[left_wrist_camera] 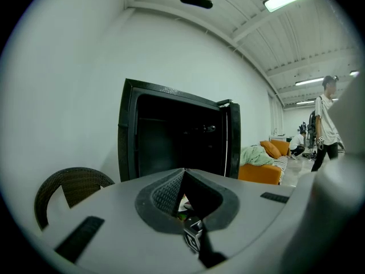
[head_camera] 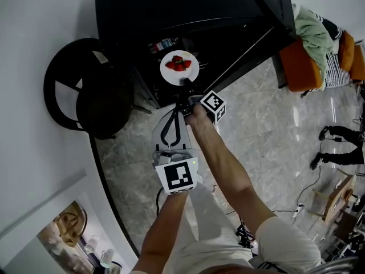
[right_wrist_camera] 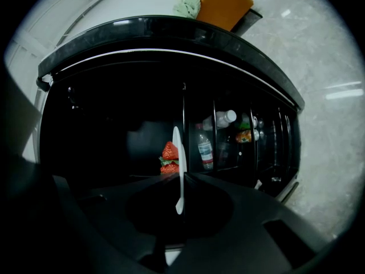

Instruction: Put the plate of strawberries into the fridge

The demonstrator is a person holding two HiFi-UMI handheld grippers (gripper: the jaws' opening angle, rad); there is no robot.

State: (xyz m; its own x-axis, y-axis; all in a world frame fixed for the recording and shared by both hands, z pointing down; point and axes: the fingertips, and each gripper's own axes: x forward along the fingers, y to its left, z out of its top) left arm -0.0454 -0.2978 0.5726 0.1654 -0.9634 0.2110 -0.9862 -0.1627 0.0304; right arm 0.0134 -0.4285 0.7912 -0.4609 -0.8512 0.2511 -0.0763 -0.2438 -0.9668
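Room with a pale marble floor [head_camera: 274, 130] and a white wall [head_camera: 34, 33]. Against that wall, a black fridge [head_camera: 171, 16], dark inside, with its door [left_wrist_camera: 234, 138] standing open. Left of the fridge, a dark wicker chair [head_camera: 80, 93]. Right of the fridge, an orange sofa [head_camera: 299, 67] with a green blanket [head_camera: 311, 30] heaped on it. Past the sofa, far from the fridge, a person [left_wrist_camera: 322, 124] on their feet. Inside the fridge, a few bottles [right_wrist_camera: 205, 148].

White plate [head_camera: 179, 68] of red strawberries [head_camera: 178, 63] at the fridge's open mouth, level and face up, against the dark interior. Cannot tell whether resting on a fridge shelf or hanging free. Right gripper [head_camera: 186, 83] clamped tight on the plate's rim, on the side away from the fridge, with the berries just beyond its tips. Left gripper [head_camera: 174, 112] further back from the fridge, just behind the right one, closed with its tips touching and nothing between them, clear of the plate.
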